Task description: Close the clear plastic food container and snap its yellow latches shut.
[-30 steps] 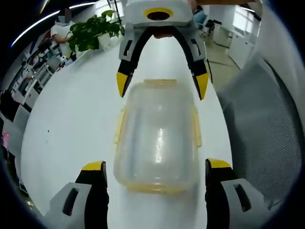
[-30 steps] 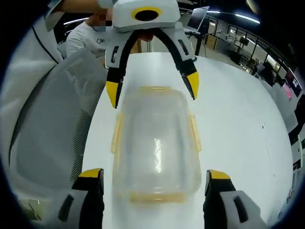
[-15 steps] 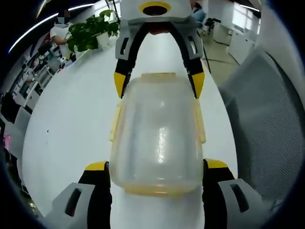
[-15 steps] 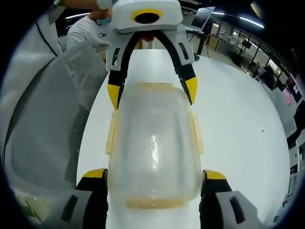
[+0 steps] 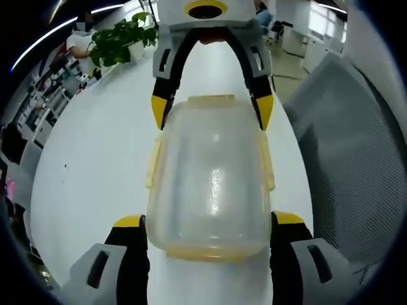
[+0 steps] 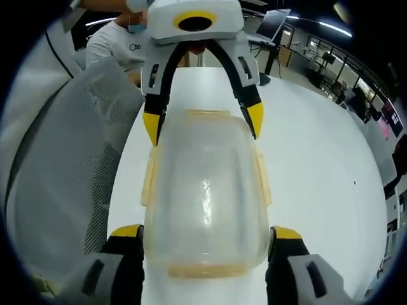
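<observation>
The clear plastic food container (image 5: pixel 210 178) lies on the white table (image 5: pixel 95 165) with its lid resting on top. Its yellow latches (image 5: pixel 153 162) stick out along the sides and ends. My left gripper (image 5: pixel 208 219) is open, and its yellow-tipped jaws flank the near end of the container. Opposite it, my right gripper (image 5: pixel 212 111) is open too, its jaws flanking the far end. In the right gripper view the same container (image 6: pixel 203 184) sits between my right gripper (image 6: pixel 205 232) at the bottom and the left gripper (image 6: pixel 203 124) at the top. I cannot tell if the jaws touch the walls.
A grey mesh chair (image 5: pixel 356 171) stands close beside the table (image 6: pixel 318 159), and it also appears as the chair (image 6: pixel 63 165) in the right gripper view. A potted plant (image 5: pixel 121 41) stands at the far end. A person in white (image 6: pixel 117 44) sits beyond the table.
Over the last second both grippers have closed in on the container from opposite ends, so each pair of jaws now flanks an end. The last half second brought almost no movement.
</observation>
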### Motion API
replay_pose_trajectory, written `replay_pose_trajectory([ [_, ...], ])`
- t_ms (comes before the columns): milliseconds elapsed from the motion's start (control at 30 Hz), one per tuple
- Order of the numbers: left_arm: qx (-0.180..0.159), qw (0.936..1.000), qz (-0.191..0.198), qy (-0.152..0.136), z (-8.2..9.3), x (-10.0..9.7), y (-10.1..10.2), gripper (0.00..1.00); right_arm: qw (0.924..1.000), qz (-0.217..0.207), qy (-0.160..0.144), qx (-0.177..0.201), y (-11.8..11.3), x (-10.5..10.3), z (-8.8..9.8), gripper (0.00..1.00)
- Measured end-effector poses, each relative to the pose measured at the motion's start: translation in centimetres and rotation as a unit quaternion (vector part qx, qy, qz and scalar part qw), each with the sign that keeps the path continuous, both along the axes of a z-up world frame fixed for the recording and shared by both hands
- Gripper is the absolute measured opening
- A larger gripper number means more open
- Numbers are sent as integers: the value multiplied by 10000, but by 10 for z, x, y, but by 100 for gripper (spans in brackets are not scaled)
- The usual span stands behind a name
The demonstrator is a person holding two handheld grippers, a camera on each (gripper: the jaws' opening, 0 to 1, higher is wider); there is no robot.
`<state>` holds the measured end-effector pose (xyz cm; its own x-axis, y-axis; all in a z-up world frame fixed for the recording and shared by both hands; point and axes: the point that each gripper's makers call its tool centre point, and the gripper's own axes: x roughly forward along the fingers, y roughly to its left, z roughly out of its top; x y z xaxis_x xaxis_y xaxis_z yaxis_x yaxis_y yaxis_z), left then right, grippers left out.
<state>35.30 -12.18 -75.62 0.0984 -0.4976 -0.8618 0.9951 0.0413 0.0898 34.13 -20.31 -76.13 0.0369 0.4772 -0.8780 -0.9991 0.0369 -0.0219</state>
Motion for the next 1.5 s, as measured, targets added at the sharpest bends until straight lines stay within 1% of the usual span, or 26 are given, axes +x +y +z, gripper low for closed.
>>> replay_pose_trajectory([
  [100,-3,10000,16,-6,-1,-2,16,76,10000,14,-15,-17,15,-2,0,79],
  [267,99,9999,58,-14,-1,-6,47,76,10000,55,-26,-2,47,-5,0,79],
  [333,156,9998,86,-17,-1,-7,62,76,10000,70,-23,-12,62,-6,0,79],
  [433,228,9997,91,-15,-2,-10,78,76,9999,92,-34,-53,81,-9,0,79],
  [467,246,9996,111,-4,-2,-11,85,76,9999,100,-36,-64,84,-10,0,79],
  [533,224,9997,125,3,-2,-12,90,76,9999,112,-30,-73,89,-11,0,79],
  [633,174,9998,126,2,-1,-12,90,76,9999,103,-28,-119,89,-10,-1,79],
  [800,283,9996,59,2,-2,-10,89,76,9999,57,-10,-133,88,-9,-1,79],
  [900,286,9996,36,-4,-2,-5,90,76,9999,26,-10,-144,88,-5,-2,79],
  [1200,284,9996,60,-3,-2,19,90,76,9998,61,-12,-196,88,21,-2,79],
  [1500,311,9995,77,12,-2,51,89,76,9998,81,-13,-189,87,51,-2,79],
])
